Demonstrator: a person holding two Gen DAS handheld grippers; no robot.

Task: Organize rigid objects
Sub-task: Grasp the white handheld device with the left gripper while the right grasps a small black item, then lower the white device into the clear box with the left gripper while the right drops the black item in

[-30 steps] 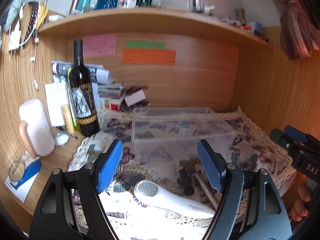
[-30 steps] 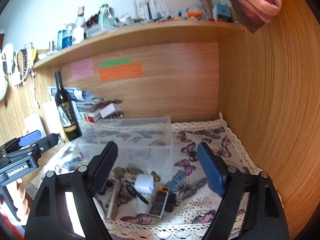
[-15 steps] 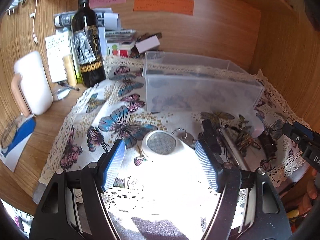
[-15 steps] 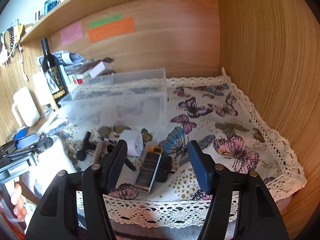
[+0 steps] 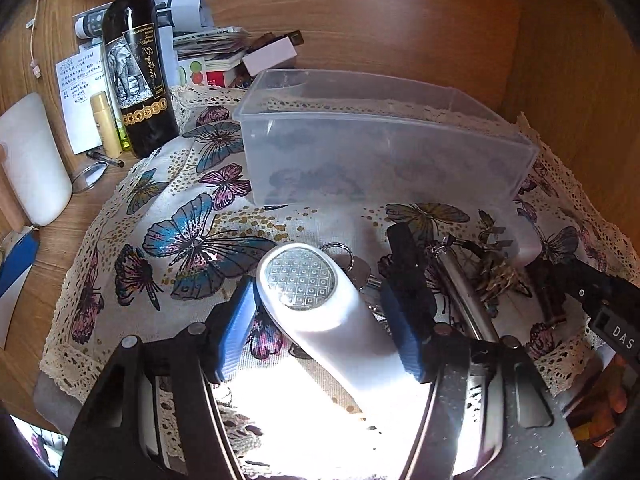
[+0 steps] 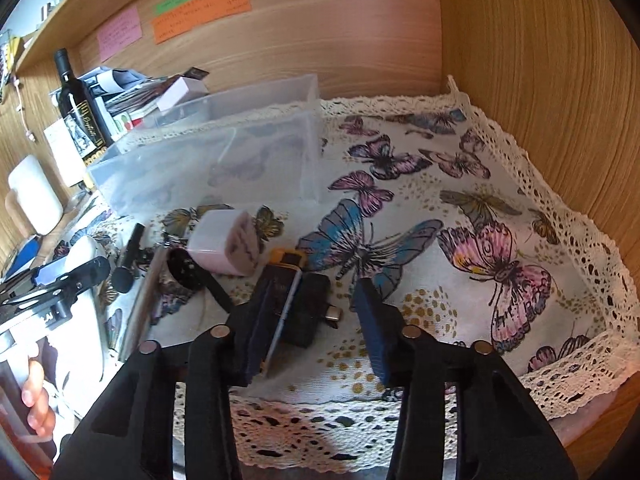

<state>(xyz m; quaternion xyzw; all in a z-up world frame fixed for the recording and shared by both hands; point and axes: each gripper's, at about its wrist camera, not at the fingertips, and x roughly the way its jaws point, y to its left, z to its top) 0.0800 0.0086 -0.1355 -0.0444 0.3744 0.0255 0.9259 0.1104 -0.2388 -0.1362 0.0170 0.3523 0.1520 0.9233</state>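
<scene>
A clear plastic bin (image 5: 384,148) stands on the butterfly cloth; it also shows in the right wrist view (image 6: 208,160). My left gripper (image 5: 320,320) is open, its blue pads on either side of a white handheld device (image 5: 320,300) with a round metal-mesh head, not squeezing it. My right gripper (image 6: 316,320) is open, straddling a small black USB adapter (image 6: 308,308) and a black-and-yellow lighter-like item (image 6: 280,280). A white cube charger (image 6: 224,246) lies just beyond. Keys, a metal pen (image 5: 460,292) and a black marker (image 5: 404,248) lie to the right of the white device.
A dark wine bottle (image 5: 136,60), a small yellow tube (image 5: 105,124) and a white jug (image 5: 28,160) stand at the left. Papers and boxes (image 5: 224,56) pile behind the bin. Wooden walls close the back and the right (image 6: 540,80). The cloth's lace edge (image 6: 580,372) marks the front.
Both grippers have dropped and moved forward. The left now straddles the white device; the right now straddles the black adapter and lighter. Both openings have narrowed somewhat.
</scene>
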